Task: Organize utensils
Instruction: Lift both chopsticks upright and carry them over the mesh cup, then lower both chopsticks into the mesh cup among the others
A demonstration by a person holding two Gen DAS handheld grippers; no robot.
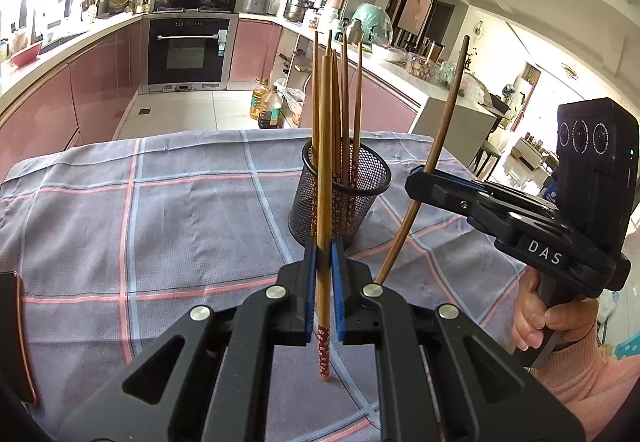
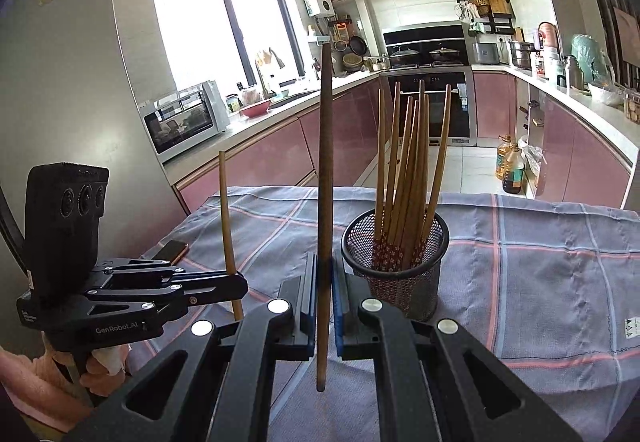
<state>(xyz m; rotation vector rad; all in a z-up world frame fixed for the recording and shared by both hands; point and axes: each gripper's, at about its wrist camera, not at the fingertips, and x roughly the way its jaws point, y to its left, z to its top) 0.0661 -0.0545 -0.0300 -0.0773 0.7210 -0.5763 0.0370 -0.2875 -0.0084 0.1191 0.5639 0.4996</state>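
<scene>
A black mesh cup (image 1: 340, 197) (image 2: 396, 274) stands on the checked cloth and holds several wooden chopsticks (image 1: 345, 93) (image 2: 404, 169), patterned ends down. My left gripper (image 1: 324, 254) (image 2: 240, 282) is shut on a light chopstick (image 1: 325, 145) (image 2: 225, 209), held upright just in front of the cup, its red patterned end at the bottom. My right gripper (image 2: 324, 270) (image 1: 418, 171) is shut on a darker chopstick (image 2: 326, 161) (image 1: 444, 129), beside the cup and slightly tilted. A hand grips each handle.
The grey-blue plaid cloth (image 1: 160, 222) (image 2: 540, 262) covers the table. A dark flat device with a copper edge (image 2: 174, 250) (image 1: 12, 334) lies near the table's left side. Oil bottles (image 1: 266, 105) stand on the floor beyond the far edge, with pink kitchen cabinets behind.
</scene>
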